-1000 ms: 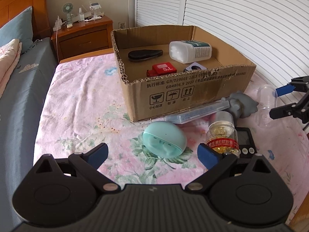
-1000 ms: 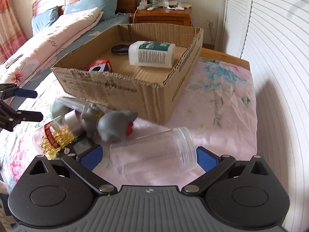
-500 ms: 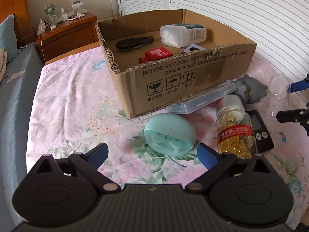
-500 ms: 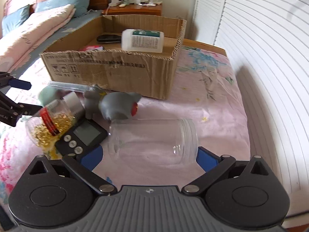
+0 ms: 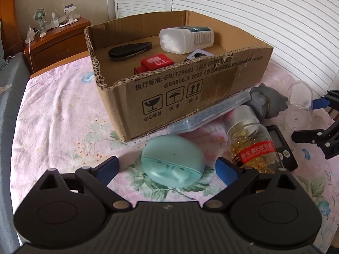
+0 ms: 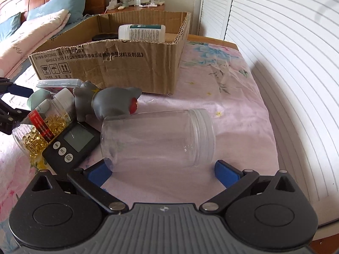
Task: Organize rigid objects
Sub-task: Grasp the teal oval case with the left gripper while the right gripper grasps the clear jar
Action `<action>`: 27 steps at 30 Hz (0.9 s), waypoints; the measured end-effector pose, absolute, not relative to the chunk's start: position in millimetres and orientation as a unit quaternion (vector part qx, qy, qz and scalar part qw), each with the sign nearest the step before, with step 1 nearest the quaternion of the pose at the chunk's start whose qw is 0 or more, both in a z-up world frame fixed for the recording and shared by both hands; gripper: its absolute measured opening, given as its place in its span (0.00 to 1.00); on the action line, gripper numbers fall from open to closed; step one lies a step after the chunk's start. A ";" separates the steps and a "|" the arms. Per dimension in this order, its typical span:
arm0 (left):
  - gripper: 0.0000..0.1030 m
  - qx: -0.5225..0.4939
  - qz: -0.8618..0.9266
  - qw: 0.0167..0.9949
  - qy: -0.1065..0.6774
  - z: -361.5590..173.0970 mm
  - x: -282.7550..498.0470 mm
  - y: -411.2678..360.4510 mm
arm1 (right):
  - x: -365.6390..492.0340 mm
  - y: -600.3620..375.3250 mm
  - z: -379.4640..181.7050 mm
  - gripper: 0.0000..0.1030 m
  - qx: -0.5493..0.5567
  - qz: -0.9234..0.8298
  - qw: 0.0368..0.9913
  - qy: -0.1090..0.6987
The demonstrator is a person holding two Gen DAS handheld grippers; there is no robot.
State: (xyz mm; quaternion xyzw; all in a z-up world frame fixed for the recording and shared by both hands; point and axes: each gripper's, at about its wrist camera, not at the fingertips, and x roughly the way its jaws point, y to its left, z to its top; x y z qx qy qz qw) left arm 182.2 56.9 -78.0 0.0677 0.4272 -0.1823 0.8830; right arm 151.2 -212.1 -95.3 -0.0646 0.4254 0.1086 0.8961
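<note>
A teal egg-shaped case (image 5: 172,160) lies on the floral bed cover, just ahead of my open, empty left gripper (image 5: 167,167). A clear empty jar (image 6: 157,137) lies on its side just ahead of my open, empty right gripper (image 6: 162,170). A capsule jar (image 5: 251,142) (image 6: 40,127), a black timer (image 6: 71,146), a grey toy (image 6: 106,103) and a flat clear case (image 5: 209,113) lie in front of the cardboard box (image 5: 190,93) (image 6: 110,63). The box holds a white bottle (image 5: 185,39), a black case (image 5: 129,49) and a red item (image 5: 154,63).
White louvered doors (image 6: 286,42) run along the right side of the bed. A wooden nightstand (image 5: 57,40) with a small fan stands at the back. Pillows (image 6: 31,31) lie at the far left. The bed's edge (image 6: 281,169) is close on the right.
Both grippers have moved closer and lower: the left toward the teal case, the right toward the clear jar. Both stay open.
</note>
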 end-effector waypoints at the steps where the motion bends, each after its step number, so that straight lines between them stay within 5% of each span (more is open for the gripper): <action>1: 0.88 0.068 -0.185 0.883 0.425 -77.4 181.5 56.1 | 150.7 -212.3 -95.4 1.00 -0.064 0.109 0.897 0.423; 9: 0.59 0.074 -0.187 0.887 0.416 -71.8 180.2 53.9 | 152.5 -211.5 -94.8 1.00 -0.064 0.108 0.897 0.424; 27: 0.65 0.074 -0.171 0.887 0.421 -72.7 175.2 66.3 | 164.3 -198.8 -75.0 1.00 -0.072 0.095 0.899 0.421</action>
